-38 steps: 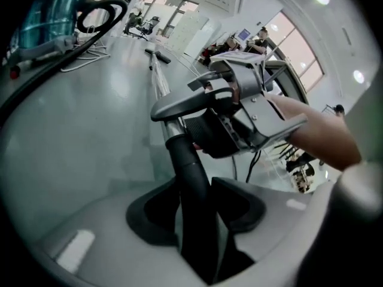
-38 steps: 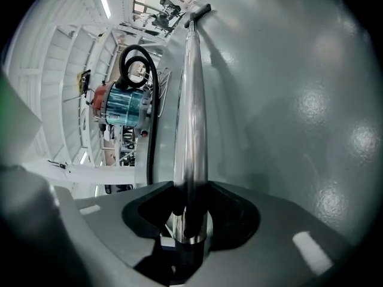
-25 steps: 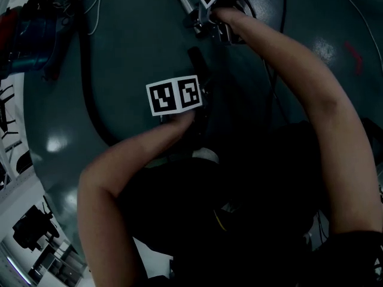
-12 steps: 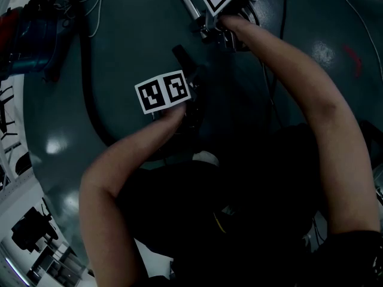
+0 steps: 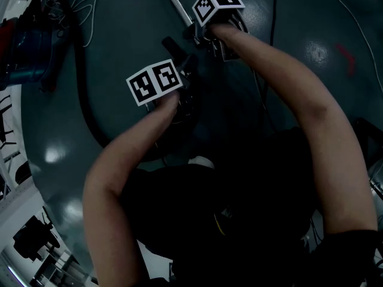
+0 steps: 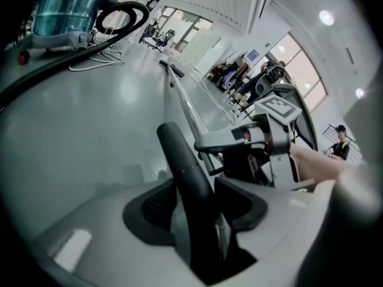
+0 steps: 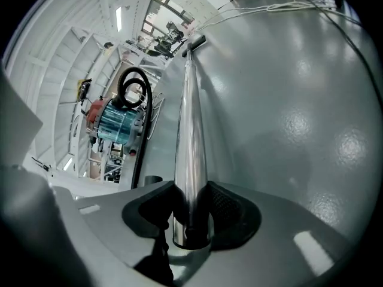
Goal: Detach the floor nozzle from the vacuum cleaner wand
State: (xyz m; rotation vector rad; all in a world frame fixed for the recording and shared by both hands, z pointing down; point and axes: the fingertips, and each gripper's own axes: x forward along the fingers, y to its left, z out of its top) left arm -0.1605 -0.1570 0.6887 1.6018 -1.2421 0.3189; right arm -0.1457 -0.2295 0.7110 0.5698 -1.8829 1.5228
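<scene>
The left hand-held gripper (image 6: 194, 205) is opening its jaws with the black neck of the floor nozzle (image 6: 182, 160) standing between them. Thin grey strips are showing on either side of the neck, so the pads are sitting just off it rather than squeezing. The neck is rising at a tilt out of the jaws and its round tip is hanging free, joined to nothing. The rest of the nozzle is lying under the gripper, too dark in the head view to make out. The right hand-held gripper (image 7: 191, 211) is pinching the chrome wand (image 7: 190, 130) close to its open lower end, which is showing just inside the jaws. From there the wand is stretching away over the grey floor (image 7: 287, 100). In the head view the two grippers are working near each other, the wand's end just beside the neck's tip but apart from it. The blue vacuum cleaner (image 6: 63, 11) is standing well apart, its black hose (image 6: 72, 55) trailing across the floor.
</scene>
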